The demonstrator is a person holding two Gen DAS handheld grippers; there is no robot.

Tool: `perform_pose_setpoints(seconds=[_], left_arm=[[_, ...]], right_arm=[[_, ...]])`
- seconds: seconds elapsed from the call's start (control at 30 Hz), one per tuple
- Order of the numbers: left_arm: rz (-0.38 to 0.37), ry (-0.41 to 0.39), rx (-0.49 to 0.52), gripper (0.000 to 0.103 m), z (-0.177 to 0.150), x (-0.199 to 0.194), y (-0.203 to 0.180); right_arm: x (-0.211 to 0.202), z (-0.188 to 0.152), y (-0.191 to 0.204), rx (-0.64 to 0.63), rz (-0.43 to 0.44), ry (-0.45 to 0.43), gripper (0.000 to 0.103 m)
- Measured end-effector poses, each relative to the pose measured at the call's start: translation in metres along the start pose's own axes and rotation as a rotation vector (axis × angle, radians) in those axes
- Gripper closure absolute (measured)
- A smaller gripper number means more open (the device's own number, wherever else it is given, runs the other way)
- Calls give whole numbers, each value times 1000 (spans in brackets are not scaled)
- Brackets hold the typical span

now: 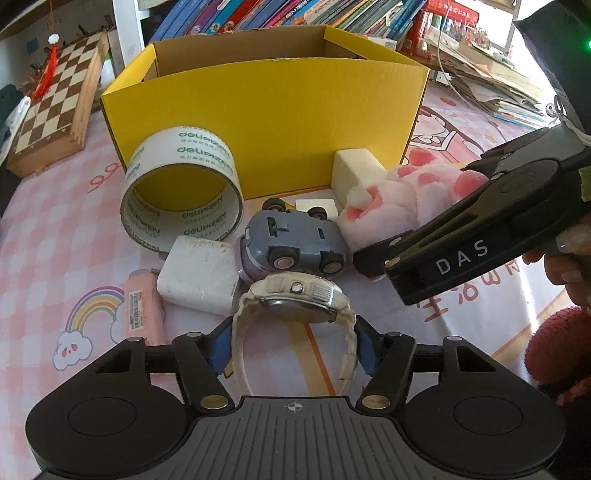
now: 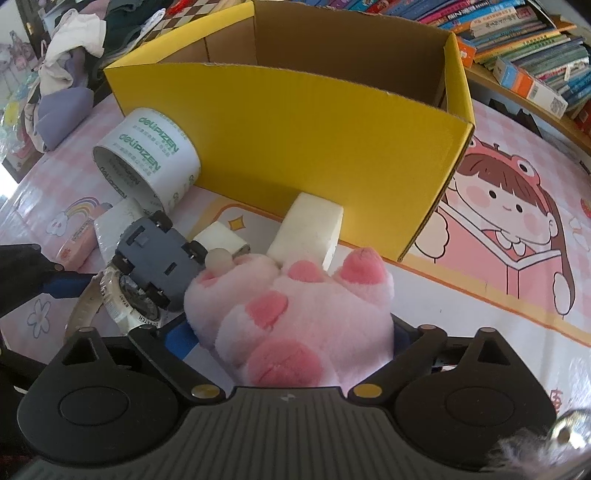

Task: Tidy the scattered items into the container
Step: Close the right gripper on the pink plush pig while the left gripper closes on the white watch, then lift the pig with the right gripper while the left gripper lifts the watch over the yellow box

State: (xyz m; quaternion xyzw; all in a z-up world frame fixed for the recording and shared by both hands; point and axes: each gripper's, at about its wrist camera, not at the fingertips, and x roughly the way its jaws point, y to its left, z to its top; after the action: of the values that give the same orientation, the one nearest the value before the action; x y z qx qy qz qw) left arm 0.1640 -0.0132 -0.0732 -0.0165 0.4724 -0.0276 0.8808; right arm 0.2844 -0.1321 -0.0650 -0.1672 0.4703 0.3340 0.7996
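Gripping a white watch (image 1: 295, 306) by the strap, left gripper (image 1: 293, 350).

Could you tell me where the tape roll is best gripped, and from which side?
Grip the tape roll by its wall at the top of the near rim, one finger inside the hollow core and one outside. It lies on its side against the yellow box with the open end facing the camera, so come from above and the front. The white block crowds its lower rim.

Crowded bookshelf (image 1: 332, 14) behind cartoon tablecloth (image 2: 517, 221)
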Motion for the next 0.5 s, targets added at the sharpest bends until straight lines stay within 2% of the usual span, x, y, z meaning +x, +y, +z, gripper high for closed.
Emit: perform_pose_setpoints(seconds=[0.17,0.5], left_arm=[[-33,-1,-34,40,-3,-7,5],[-73,-66,-44,40,2,-30,11]], right_arm=[[-11,1,-3,26,-8,-28,12],[-36,-2,-2,48,-30,-65,12]])
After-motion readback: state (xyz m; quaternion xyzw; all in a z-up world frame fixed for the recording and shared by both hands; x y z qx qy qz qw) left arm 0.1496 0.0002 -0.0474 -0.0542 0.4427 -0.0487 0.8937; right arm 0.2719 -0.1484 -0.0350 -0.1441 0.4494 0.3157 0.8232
